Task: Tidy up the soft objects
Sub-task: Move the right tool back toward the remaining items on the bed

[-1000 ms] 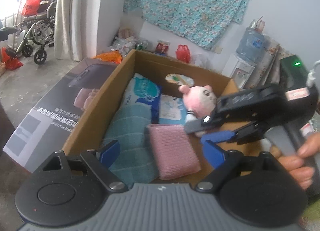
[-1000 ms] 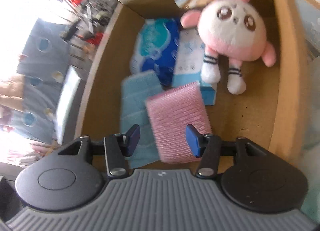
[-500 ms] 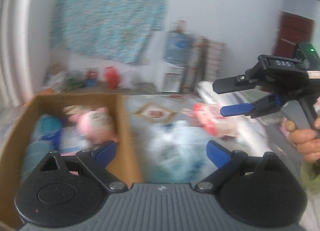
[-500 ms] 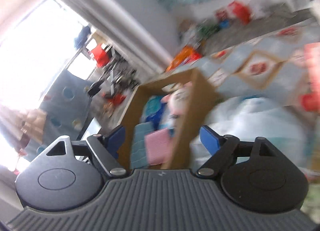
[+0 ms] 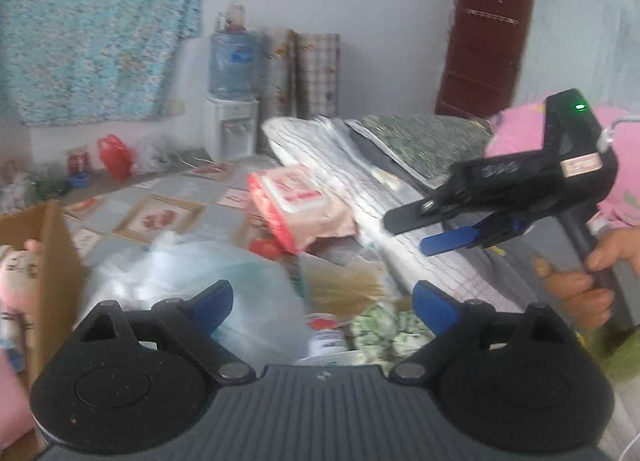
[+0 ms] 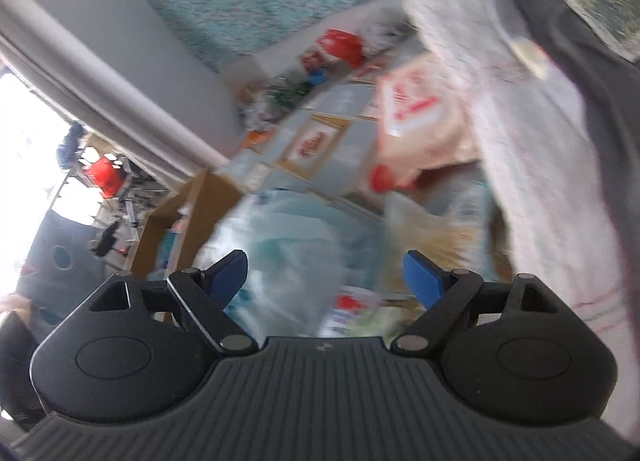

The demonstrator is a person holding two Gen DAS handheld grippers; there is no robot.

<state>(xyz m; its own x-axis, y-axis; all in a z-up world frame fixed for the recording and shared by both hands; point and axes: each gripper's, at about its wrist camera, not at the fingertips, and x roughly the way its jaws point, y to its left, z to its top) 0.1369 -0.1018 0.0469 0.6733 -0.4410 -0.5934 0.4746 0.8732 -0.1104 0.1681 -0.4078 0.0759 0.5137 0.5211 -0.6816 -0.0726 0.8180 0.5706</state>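
Note:
My left gripper (image 5: pixel 322 303) is open and empty above a heap of soft items. In the heap lie a clear plastic bag (image 5: pixel 188 285) with pale blue contents, a pink tissue pack (image 5: pixel 300 207), a green-and-white cloth (image 5: pixel 390 327) and a tan bundle (image 5: pixel 344 285). The cardboard box (image 5: pixel 52 249) is at the far left with the pink plush (image 5: pixel 18 273) inside. My right gripper (image 5: pixel 416 227) is open and empty, held up at the right. In the blurred right wrist view it (image 6: pixel 324 275) hangs over the plastic bag (image 6: pixel 288 241), with the tissue pack (image 6: pixel 420 117) and the box (image 6: pixel 176 217) behind.
A white striped cloth (image 5: pixel 352 165) and dark bedding (image 5: pixel 424 141) lie at the right. A water dispenser (image 5: pixel 232 101) and rolled mats (image 5: pixel 300 77) stand by the back wall. Red bags (image 5: pixel 114 155) sit on the patterned floor mat (image 5: pixel 160 213).
Both grippers have swung right, away from the box and over the heap of soft items. Both stay open and empty.

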